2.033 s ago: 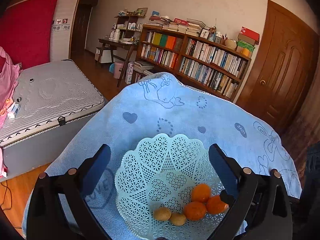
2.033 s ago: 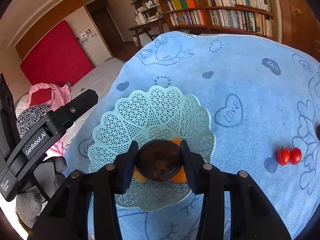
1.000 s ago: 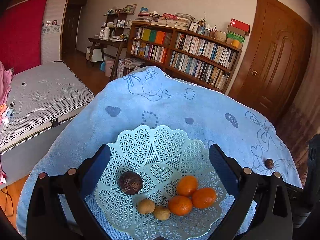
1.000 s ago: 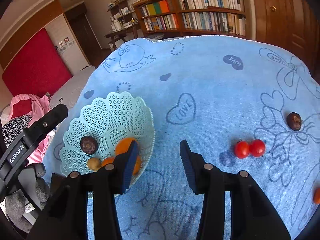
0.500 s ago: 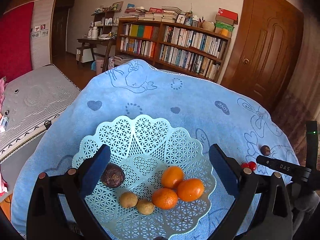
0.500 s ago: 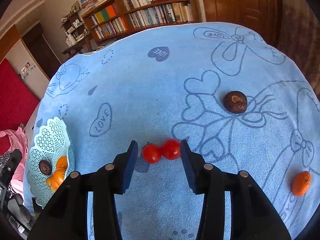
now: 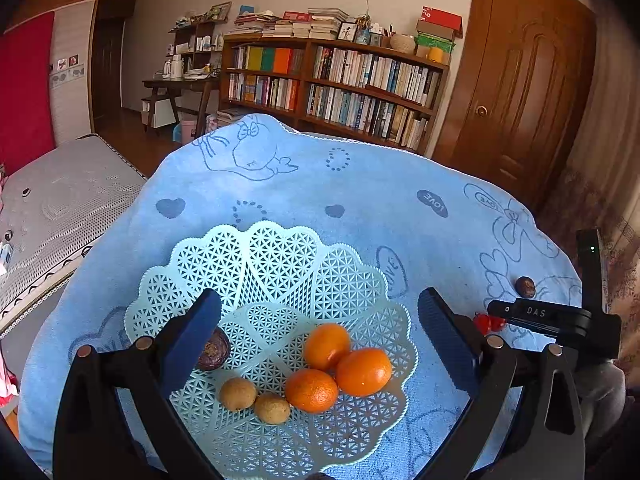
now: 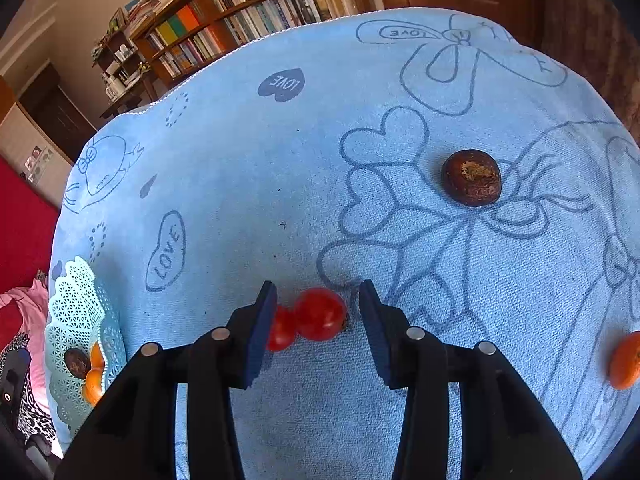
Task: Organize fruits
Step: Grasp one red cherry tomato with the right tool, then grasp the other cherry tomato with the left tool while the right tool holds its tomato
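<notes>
Two small red tomatoes (image 8: 308, 320), joined side by side, lie on a blue towel (image 8: 280, 168) printed with hearts and bows. The right gripper (image 8: 318, 312) has come down around them, its fingers spread apart with one pad on each side, the left pad touching or nearly touching the nearer tomato; nothing is gripped yet. It looks placed to pinch the pair together in one squeeze. Half a second ago the tomatoes sat just ahead of the fingertips; now they sit between them. Farther right on the towel rest a dark brown round fruit (image 8: 472, 178) and, near the right edge, an orange (image 8: 626, 364), both still waiting. Far to the left stands a pale green lattice basket (image 7: 280, 264). The left gripper (image 7: 320, 320) hovers above it, fingers wide and empty, probably keeping watch. Inside lie three oranges (image 7: 340, 364), two small tan fruits (image 7: 256, 400) and a dark purple fruit (image 7: 214, 354), which was carried in two seconds ago.
</notes>
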A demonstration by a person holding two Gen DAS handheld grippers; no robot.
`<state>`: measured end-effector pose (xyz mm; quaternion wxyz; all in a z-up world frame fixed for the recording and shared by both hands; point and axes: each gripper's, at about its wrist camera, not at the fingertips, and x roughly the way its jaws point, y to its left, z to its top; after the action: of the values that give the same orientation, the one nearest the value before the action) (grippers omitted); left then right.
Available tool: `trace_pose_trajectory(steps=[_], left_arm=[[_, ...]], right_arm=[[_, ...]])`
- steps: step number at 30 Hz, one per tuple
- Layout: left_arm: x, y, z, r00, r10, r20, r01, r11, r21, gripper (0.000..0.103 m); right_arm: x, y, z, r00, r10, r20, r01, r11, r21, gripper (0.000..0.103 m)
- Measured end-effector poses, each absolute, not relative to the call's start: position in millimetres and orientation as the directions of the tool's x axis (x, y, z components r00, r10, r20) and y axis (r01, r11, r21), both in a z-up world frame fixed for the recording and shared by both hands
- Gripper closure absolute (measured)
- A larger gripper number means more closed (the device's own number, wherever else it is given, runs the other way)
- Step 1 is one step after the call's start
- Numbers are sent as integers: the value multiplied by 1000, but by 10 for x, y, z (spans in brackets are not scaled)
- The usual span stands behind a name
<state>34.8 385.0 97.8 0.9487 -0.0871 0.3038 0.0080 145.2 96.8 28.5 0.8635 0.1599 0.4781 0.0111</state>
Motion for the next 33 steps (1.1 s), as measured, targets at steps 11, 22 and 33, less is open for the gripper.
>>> trace_pose_trajectory(steps=[11,22,33], left_arm=[[355,3760,943,810,-46,-585,-50,988,-146,3],[393,3407,816,783,-94,-614,13,991,-135,3],[519,2573,770,771,-145,-620,175,985,-13,3]], right_arm=[[1339,991,261,539,154,-828,82,969,234,73],[963,519,311,570,161,-805,84,964,253,73],[736,203,322,614,78,-785,73,985,155,73]])
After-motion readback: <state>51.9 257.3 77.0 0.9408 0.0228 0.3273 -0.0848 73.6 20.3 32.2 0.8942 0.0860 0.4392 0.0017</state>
